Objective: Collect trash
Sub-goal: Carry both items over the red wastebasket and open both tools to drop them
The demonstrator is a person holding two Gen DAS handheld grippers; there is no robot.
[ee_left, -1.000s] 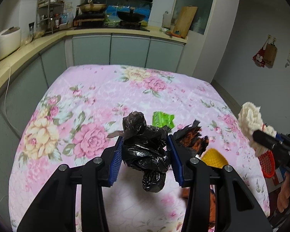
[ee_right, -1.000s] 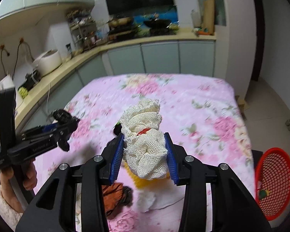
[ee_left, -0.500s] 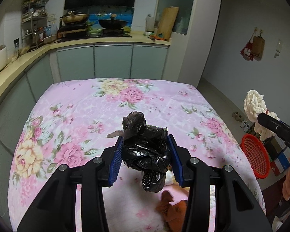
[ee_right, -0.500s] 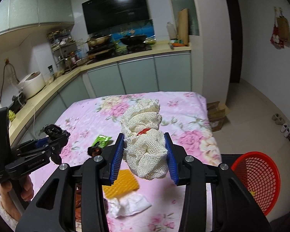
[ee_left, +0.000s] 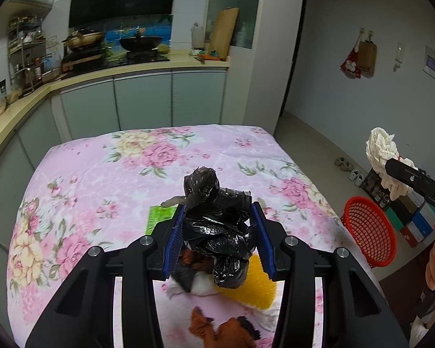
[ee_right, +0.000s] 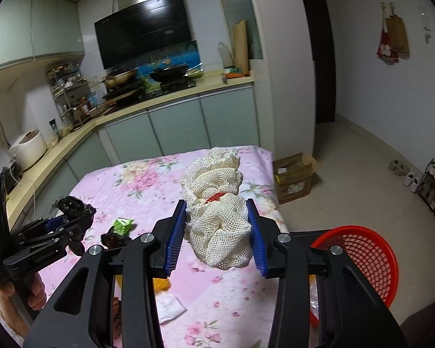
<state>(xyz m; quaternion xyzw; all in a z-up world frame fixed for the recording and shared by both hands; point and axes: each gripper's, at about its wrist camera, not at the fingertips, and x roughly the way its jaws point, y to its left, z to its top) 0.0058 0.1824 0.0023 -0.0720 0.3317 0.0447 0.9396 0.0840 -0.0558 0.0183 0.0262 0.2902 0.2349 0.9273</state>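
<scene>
Both hands have swung right since the earlier frames, bringing the red mesh basket [ee_right: 359,264] on the floor beside the table [ee_left: 81,174] closer. My left gripper [ee_left: 219,239] is clamped on the crumpled black plastic bag [ee_left: 217,229]; my right gripper [ee_right: 217,233] is clamped on the cream net bundle [ee_right: 217,211]. Both feel light, soft and squashy to me, the bag slippery, so I judge a mid-bulk grip safest.

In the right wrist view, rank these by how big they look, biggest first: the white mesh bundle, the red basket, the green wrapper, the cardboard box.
1. Red basket, partly hidden.
2. White mesh bundle, held close to the camera, so these top two are unsure.
3. Cardboard box.
4. Green wrapper.
</scene>
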